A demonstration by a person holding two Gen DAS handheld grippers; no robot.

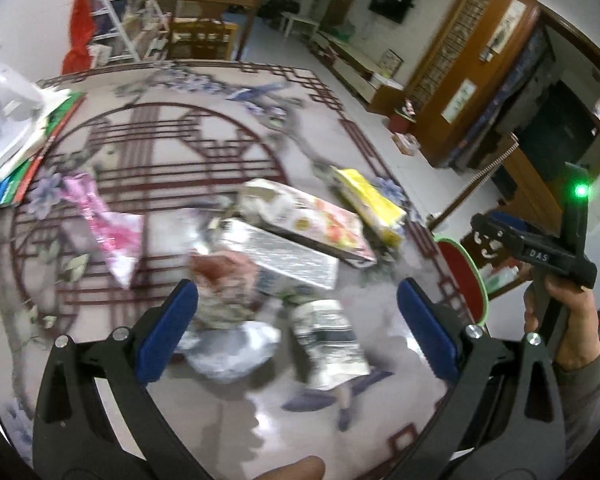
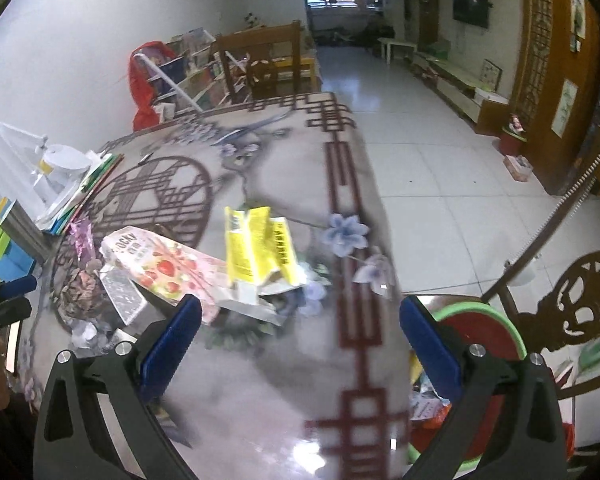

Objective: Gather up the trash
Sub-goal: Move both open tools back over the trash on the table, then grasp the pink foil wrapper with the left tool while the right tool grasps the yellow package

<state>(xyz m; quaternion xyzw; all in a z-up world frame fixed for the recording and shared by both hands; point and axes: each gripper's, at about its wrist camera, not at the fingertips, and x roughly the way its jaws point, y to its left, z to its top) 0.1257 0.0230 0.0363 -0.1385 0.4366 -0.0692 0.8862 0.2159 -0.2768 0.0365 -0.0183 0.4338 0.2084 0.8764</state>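
Observation:
Trash lies heaped on a patterned table (image 1: 172,148): a strawberry snack box (image 1: 316,220), a yellow carton (image 1: 374,200), a silver foil box (image 1: 284,254), a pink wrapper (image 1: 108,224), crumpled paper (image 1: 232,350) and a striped wrapper (image 1: 328,344). My left gripper (image 1: 298,312) hangs open just above the crumpled paper and wrappers, holding nothing. In the right wrist view the snack box (image 2: 160,268) and yellow carton (image 2: 260,252) lie ahead-left. My right gripper (image 2: 300,332) is open over bare table (image 2: 284,392) near its right edge. A red bin with a green rim (image 2: 480,332) stands beside the table.
Books and white papers (image 1: 16,136) are stacked at the table's left. A carved wooden chair (image 2: 580,308) stands right of the bin. Beyond the table lie tiled floor (image 2: 440,200), a wooden chair (image 2: 260,64) and a shelf with red cloth (image 2: 148,80).

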